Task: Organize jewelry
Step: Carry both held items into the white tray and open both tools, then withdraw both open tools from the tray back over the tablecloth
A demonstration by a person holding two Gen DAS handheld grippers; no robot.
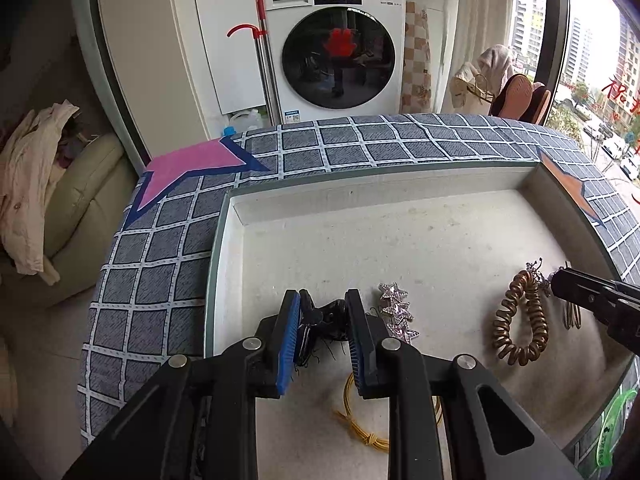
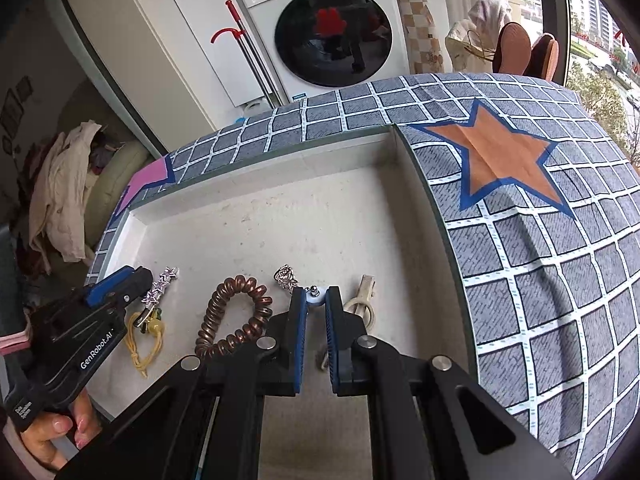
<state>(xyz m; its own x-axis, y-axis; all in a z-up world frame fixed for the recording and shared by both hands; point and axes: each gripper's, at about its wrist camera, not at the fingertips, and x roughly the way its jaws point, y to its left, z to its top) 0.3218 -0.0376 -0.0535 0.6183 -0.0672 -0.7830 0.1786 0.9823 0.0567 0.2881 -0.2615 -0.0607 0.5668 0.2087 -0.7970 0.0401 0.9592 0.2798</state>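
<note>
My left gripper (image 1: 322, 316) is shut on a black frayed hair bow (image 1: 328, 314) just above the floor of the white tray (image 1: 360, 184). Beside it lie a silver star hair clip (image 1: 398, 314), a copper spiral hair tie (image 1: 520, 320) and a yellow cord tie (image 1: 362, 424). My right gripper (image 2: 316, 296) is shut on a small white-and-silver piece (image 2: 315, 298) low over the tray (image 2: 260, 160). A silver filigree ornament (image 2: 286, 276) sits just beyond its left fingertip. The spiral tie (image 2: 236, 316), star clip (image 2: 160, 288) and left gripper (image 2: 136, 280) lie to its left.
A beige clip with a loop (image 2: 362, 300) lies right of the right gripper, and gold hoops (image 1: 572, 316) show under it. The tray rests on a grey checked cloth (image 2: 540, 280) with an orange star (image 2: 500, 160) and a pink star (image 1: 192, 168). A washing machine (image 1: 336, 52) stands behind.
</note>
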